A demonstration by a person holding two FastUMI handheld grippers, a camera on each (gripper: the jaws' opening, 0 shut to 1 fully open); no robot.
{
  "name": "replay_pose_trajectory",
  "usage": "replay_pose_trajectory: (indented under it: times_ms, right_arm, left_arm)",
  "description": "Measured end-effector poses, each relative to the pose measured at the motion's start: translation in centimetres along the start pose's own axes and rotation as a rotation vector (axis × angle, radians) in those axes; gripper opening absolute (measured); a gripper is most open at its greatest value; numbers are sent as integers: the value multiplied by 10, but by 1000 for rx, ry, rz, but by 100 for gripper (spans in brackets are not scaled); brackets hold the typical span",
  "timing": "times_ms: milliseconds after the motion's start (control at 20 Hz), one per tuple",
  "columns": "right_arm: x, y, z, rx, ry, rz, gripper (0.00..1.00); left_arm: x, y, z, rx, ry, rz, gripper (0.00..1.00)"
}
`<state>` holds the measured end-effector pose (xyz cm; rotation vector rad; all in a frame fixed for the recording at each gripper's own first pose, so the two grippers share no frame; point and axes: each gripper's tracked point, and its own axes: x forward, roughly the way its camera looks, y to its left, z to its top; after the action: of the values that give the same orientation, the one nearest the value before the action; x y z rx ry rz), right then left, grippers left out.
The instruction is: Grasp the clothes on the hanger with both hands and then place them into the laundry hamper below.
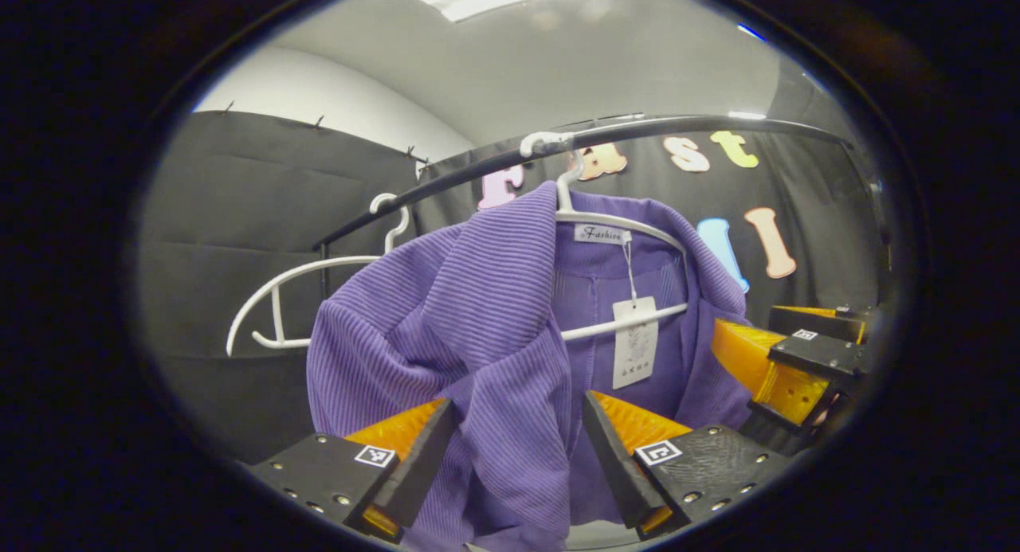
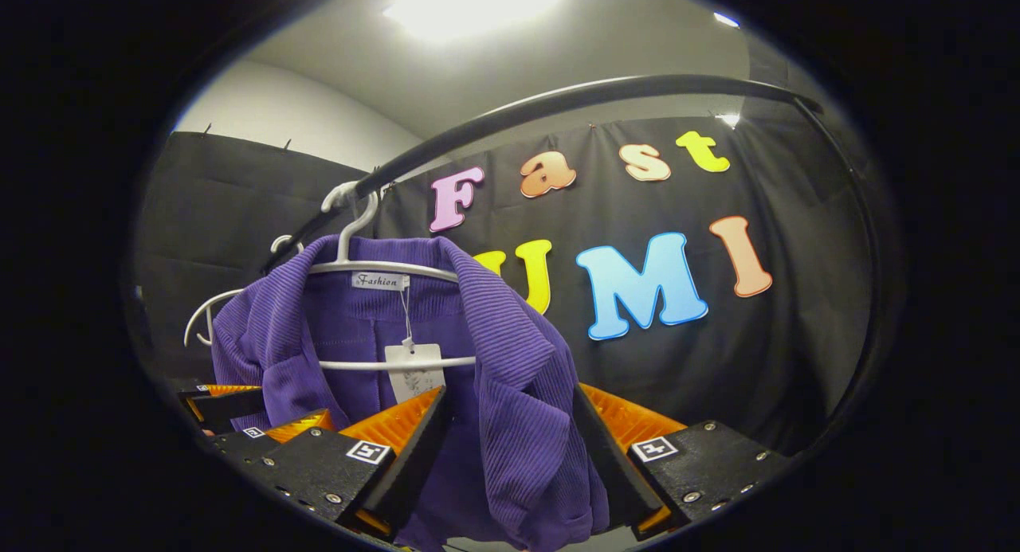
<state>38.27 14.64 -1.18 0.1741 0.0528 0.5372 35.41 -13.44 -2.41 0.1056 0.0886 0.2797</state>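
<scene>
Garment: a purple ribbed jacket hangs on a white hanger, hooked over the black rail; a paper tag dangles inside the collar.
Spare hanger: a second, bare white hanger sits on the same rail, just beside the jacket.
Left gripper: its fingers stand spread on either side of the jacket's front panel, cloth hanging between them; it looks released, not yet pinching.
Right gripper: likewise spread around the jacket's other shoulder and lapel, fabric draped between the fingers; at this angle it is hard to tell whether either pad touches the cloth.
Both together: in the left gripper view the right gripper shows at the far side of the jacket, so the two bracket the garment from either side.
Step in hand: the grasp, with both claws placed but neither clenched.
Next move: probably to close both grippers firmly on the fabric, then lift the shoulders off the hanger arms before lowering.
Risk: a thin pinch could let the ribbed cloth slip, or drag the hanger off the rail.
Hamper: somewhere below, per the task.
</scene>
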Motion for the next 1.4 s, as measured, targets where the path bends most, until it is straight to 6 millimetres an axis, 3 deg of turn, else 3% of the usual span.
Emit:
replay_pose_trajectory:
  times_ms: [300, 350, 500, 600, 650, 700, 750, 900, 1000, 1050, 1150, 1250, 1300, 1400]
  right_arm:
    - [25, 0, -22, 19, 54, -15, 91]
    - [29, -1, -26, 18, 67, -24, 89]
    - [41, 1, -36, 8, 94, -3, 79]
    - [42, 6, -35, 2, 80, 10, 60]
    - [41, 7, -31, -2, 63, 10, 40]
    - [38, 6, -29, -9, 42, -2, 29]
    - [36, 7, -26, -16, 28, 4, 11]
    - [30, 9, -14, -47, -16, 19, 7]
    - [23, 1, 9, -116, -94, -19, 5]
    - [19, -1, 23, -150, -136, -32, 7]
    - [14, -1, 46, -191, -200, -39, 7]
    - [11, -1, 56, -193, -216, -33, 5]
    - [10, -1, 59, -186, -219, -32, 7]
    - [6, -7, 62, -178, -217, -41, 7]
  left_arm:
    - [12, 21, -20, 34, 38, 77, 92]
    - [15, 22, -24, 29, 55, 83, 98]
    - [29, 23, -33, 28, 79, 102, 71]
    - [27, 19, -33, 27, 71, 78, 49]
    - [25, 23, -31, 30, 65, 83, 60]
    - [26, 25, -30, 27, 58, 85, 49]
    - [23, 29, -29, 27, 54, 99, 38]
    - [23, 27, -28, 12, 59, 65, 4]
    - [14, 27, -21, -8, 47, 40, 8]
    - [8, 29, -17, -14, 42, 34, 1]
    - [-4, 36, -9, -13, 38, 44, 1]
    - [-16, 41, 0, -14, 28, 47, 0]
    - [-22, 42, 5, -15, 23, 45, 7]
    - [-35, 45, 17, -13, 10, 33, 3]
